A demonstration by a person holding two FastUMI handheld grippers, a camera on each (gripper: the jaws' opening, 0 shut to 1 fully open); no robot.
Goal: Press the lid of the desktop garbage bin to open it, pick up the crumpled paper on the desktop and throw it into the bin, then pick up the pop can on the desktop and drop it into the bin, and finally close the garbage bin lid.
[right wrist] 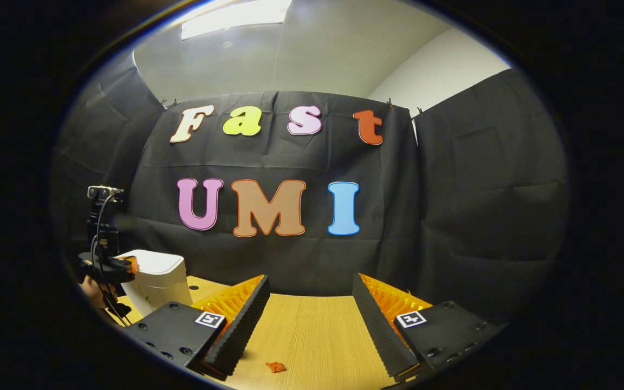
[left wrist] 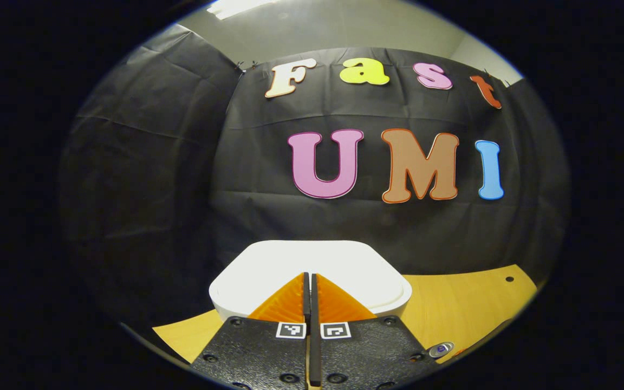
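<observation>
Bin (left wrist: 312, 271): white, lid down, standing on the desk (left wrist: 469, 303) against the black wall, directly ahead of the left gripper (left wrist: 310, 287). Fingers pressed together, nothing between them, tips over the near edge of the lid. Probably held closed to make one blunt point for pushing the lid, so likely the opening press, first step of the task. Contact with the lid not certain from this angle. Contents of the bin hidden under the closed lid.

Seen also from the right gripper view: bin (right wrist: 157, 276) at far left, left gripper (right wrist: 122, 265) at its top edge. Right gripper (right wrist: 309, 314) well apart from it, low over bare desk (right wrist: 312, 330), fingers wide apart and empty, probably waiting ready for the paper. Small orange scrap (right wrist: 275, 366) lying on the wood just in front. At the lower right of the left view, a small metallic end (left wrist: 441, 349), possibly the can, too small to tell.
</observation>
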